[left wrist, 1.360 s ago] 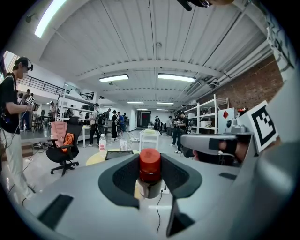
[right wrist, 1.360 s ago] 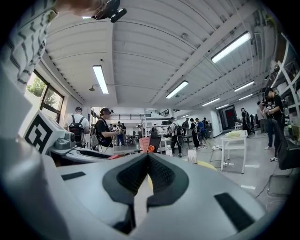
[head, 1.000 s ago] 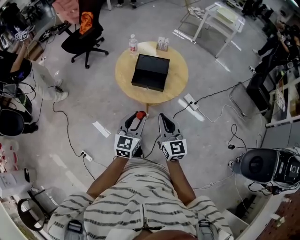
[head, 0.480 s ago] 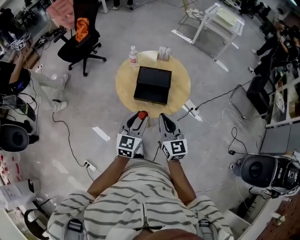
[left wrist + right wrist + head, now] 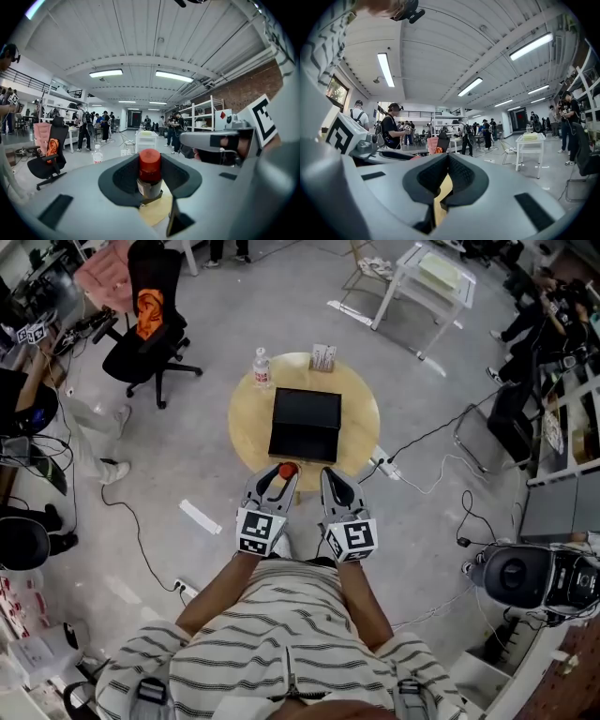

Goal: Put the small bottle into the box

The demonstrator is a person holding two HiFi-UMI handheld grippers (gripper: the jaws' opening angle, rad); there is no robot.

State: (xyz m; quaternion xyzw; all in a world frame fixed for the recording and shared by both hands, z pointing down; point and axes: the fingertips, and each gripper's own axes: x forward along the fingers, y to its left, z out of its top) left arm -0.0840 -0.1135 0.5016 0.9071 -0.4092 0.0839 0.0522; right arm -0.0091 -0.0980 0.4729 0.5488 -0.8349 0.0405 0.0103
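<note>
The small bottle [image 5: 149, 173], red-capped with a clear body, stands upright clamped in the left gripper [image 5: 280, 474]; the black box [image 5: 306, 424] sits open on the round table [image 5: 247, 418]

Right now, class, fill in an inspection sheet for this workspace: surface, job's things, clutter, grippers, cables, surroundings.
Surface: round wooden table.
Job's things: small bottle, red cap, held short of the table; black box, apparently open, on the table.
Clutter: water bottle and small carton at the table's far edge.
Grippers: left gripper jaws shut on the small bottle; right gripper jaws together, empty.
Cables: floor cables run loose; power strip beside the table.
Surroundings: office chair, white table, people around.
</note>
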